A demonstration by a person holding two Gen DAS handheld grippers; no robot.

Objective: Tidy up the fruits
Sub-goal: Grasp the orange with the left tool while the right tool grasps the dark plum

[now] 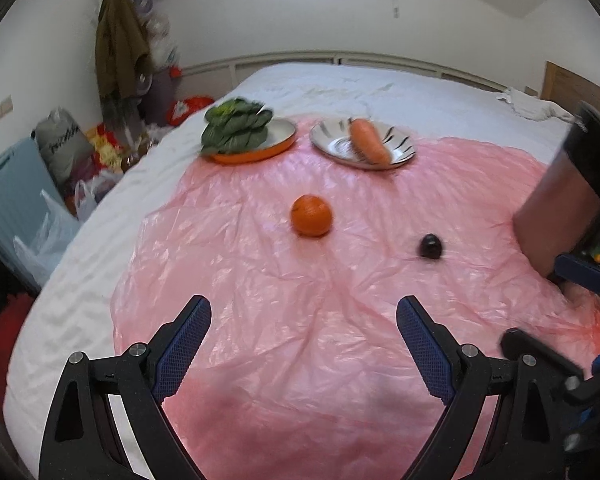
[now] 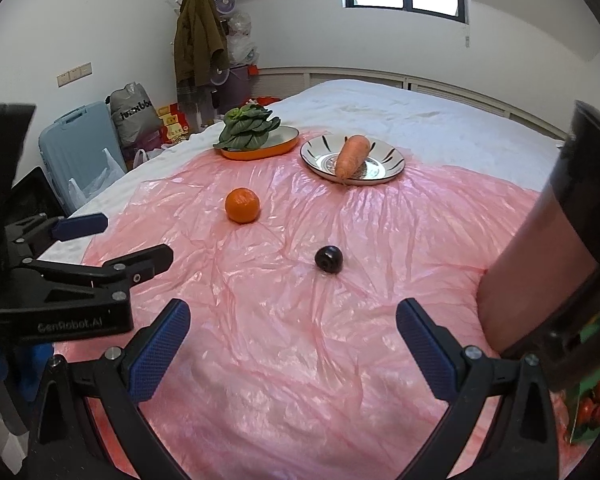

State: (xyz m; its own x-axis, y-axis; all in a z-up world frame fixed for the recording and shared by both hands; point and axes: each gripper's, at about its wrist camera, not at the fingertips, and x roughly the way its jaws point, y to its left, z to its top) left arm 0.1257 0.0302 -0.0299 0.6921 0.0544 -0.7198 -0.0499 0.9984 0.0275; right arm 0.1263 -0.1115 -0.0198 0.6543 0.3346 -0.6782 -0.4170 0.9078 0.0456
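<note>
An orange [image 1: 311,215] [image 2: 242,205] and a small dark plum [image 1: 431,245] [image 2: 329,259] lie loose on a pink plastic sheet [image 1: 300,320] [image 2: 300,340] spread over a bed. Behind them a carrot [image 1: 368,141] [image 2: 352,156] lies on a white striped plate [image 1: 400,148] [image 2: 392,160], and leafy greens [image 1: 236,125] [image 2: 248,126] sit on an orange-rimmed plate [image 1: 280,136] [image 2: 288,136]. My left gripper [image 1: 304,312] is open, short of the orange, nothing between its fingers. My right gripper [image 2: 294,316] is open too, short of the plum and empty. The left gripper [image 2: 116,240] shows at the left of the right wrist view.
A person's forearm [image 1: 552,208] [image 2: 536,284] reaches in at the right. White bedding [image 1: 360,84] runs to the far wall. Left of the bed stand a blue suitcase [image 2: 76,148], bags and a coat rack [image 2: 198,36]. A printed box [image 2: 592,404] sits at the lower right.
</note>
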